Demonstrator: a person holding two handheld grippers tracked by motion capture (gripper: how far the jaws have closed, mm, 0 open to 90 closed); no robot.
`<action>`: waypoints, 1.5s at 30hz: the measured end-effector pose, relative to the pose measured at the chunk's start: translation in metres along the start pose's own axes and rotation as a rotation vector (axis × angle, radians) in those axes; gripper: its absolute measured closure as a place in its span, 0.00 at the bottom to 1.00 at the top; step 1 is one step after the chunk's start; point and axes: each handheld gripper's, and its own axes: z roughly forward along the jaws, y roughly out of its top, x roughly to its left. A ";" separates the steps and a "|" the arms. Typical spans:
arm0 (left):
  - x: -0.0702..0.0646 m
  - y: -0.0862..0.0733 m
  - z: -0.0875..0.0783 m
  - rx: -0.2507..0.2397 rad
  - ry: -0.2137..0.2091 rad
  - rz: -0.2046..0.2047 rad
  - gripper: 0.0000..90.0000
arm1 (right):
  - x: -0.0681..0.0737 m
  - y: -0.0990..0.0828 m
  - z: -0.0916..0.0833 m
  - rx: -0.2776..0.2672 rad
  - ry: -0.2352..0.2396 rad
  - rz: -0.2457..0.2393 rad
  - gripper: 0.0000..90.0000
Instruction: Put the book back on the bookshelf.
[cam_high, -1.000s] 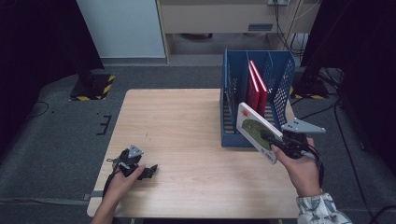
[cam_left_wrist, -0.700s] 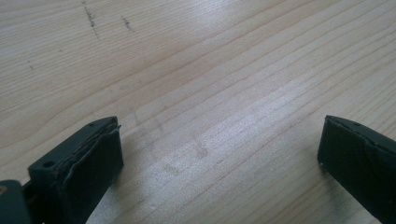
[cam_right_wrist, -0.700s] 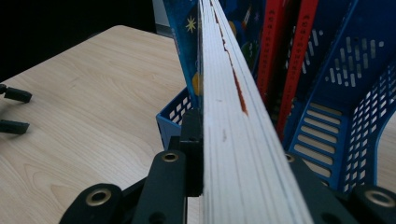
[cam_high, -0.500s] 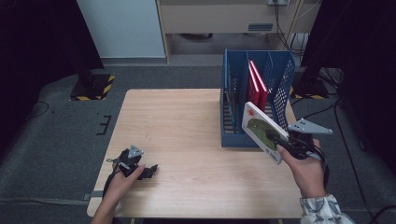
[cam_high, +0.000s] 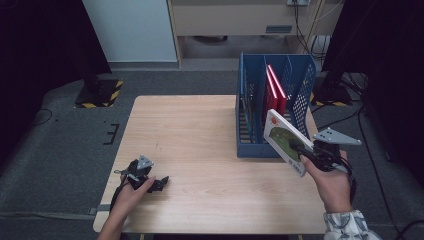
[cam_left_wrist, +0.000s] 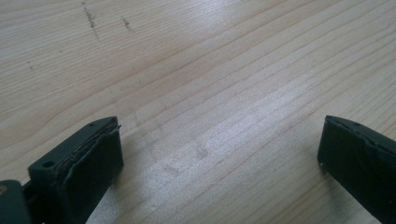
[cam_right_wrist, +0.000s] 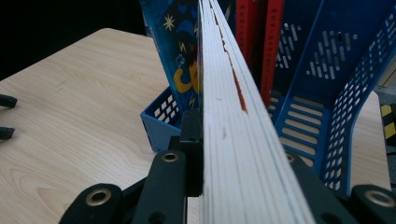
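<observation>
Right claw (cam_high: 296, 148): clamped on the lower end of the book, one black jaw flat on each cover.
Book (cam_high: 282, 140): held off the bench, tilted, top edge leaning toward the blue rack, just at its open front.
Blue rack (cam_high: 306, 95): standing at the far right of the bench; red books (cam_high: 274, 90) upright inside, beside a free slot.
Step in hand, as judged: sliding the book into the rack.
Advice: square the spine to the dividers, lift clear of the rack's front lip, enter edge-first beside the red books, release once seated.
Left claw (cam_high: 159, 184): spread wide, nothing between, resting on the bench (cam_high: 190, 130) well apart from the rack.
</observation>
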 end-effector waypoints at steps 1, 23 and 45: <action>0.000 0.000 0.000 0.000 0.000 0.000 0.00 | -0.001 0.000 -0.001 -0.001 -0.005 0.002 0.84; 0.000 0.000 0.000 0.001 -0.001 0.001 0.00 | -0.023 -0.005 -0.018 0.006 -0.073 0.038 0.84; 0.000 0.000 0.000 0.000 0.000 0.001 0.00 | -0.060 0.003 0.004 0.002 -0.199 0.109 0.84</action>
